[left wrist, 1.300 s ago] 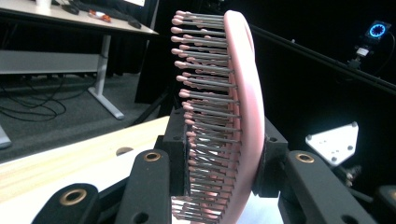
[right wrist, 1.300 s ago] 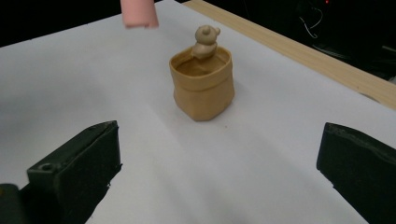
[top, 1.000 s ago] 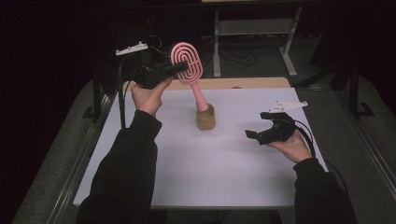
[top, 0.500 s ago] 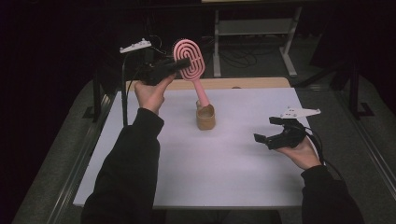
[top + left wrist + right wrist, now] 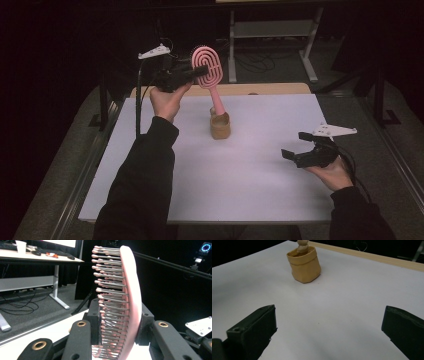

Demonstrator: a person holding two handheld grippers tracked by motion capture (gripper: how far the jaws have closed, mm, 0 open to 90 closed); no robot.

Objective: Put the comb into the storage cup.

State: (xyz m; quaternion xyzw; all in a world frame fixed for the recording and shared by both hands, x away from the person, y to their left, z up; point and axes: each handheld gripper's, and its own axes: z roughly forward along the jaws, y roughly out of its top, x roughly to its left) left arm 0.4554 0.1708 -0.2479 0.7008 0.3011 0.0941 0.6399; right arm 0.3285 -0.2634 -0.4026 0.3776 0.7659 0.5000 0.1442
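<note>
high view shows your left gripper [image 5: 192, 75] clamped on the head of the pink hairbrush [image 5: 208, 67], with the bristles squeezed between its two black jaws in the left gripper view. the brush stands up tall, its handle poking down into the little tan pouch [image 5: 220, 125] near the middle of the white table [image 5: 250, 175]. a second ago the brush leaned a bit more to the side and your left hand sat lower; now the brush is straighter. your right gripper [image 5: 300, 150] has slid away to the right edge of the table and sunk lower, with its jaws wide apart and nothing between them. so i think the brush is being set into the pouch, and your right hand has backed off to leave room. you can't see how deep the handle goes, because the pouch wall hides the end. in the right gripper view the pouch [image 5: 304, 263] is there but the brush is cut off at the top. the room behind the table is very dark and hard to make out.
</note>
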